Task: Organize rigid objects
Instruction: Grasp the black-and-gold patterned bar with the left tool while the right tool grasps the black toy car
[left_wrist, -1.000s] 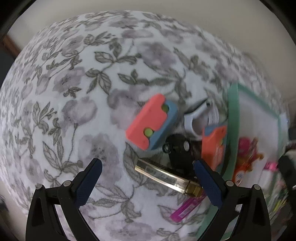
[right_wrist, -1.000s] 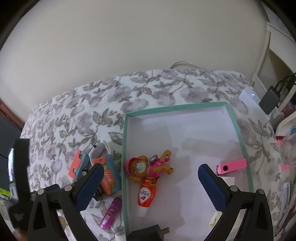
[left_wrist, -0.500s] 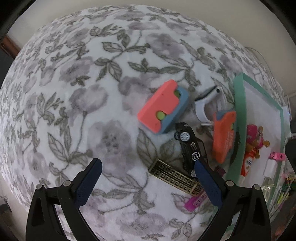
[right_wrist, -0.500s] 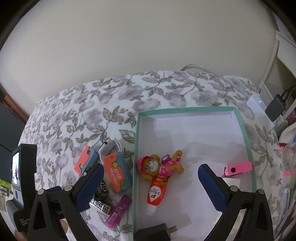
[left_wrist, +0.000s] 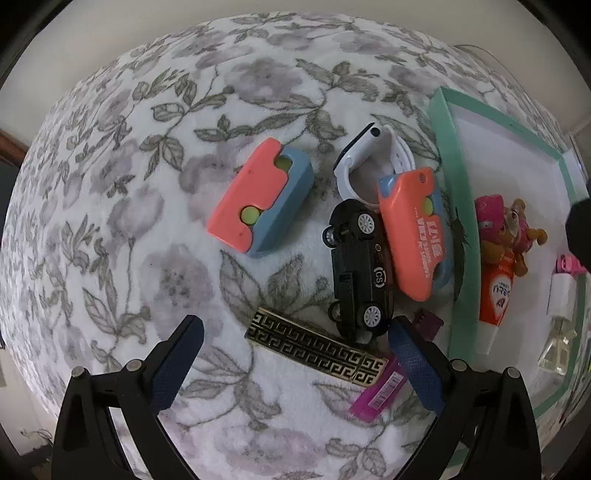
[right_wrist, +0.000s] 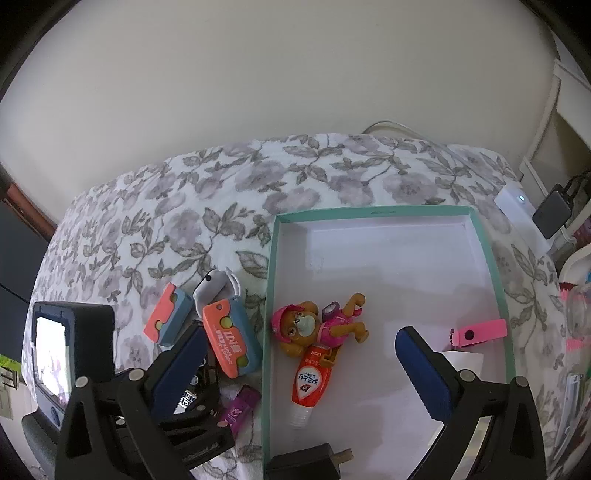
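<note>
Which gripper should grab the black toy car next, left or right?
Left. The open left gripper hangs right beside the black toy car, while the right gripper is open over the teal box.

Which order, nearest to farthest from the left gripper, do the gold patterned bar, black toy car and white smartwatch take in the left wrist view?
From the left gripper:
1. Gold patterned bar: lying flat between the open fingers, toward the right one.
2. Black toy car: on its side just beyond the bar, right of centre.
3. White smartwatch: farthest, behind the car, near the teal tray.
</note>
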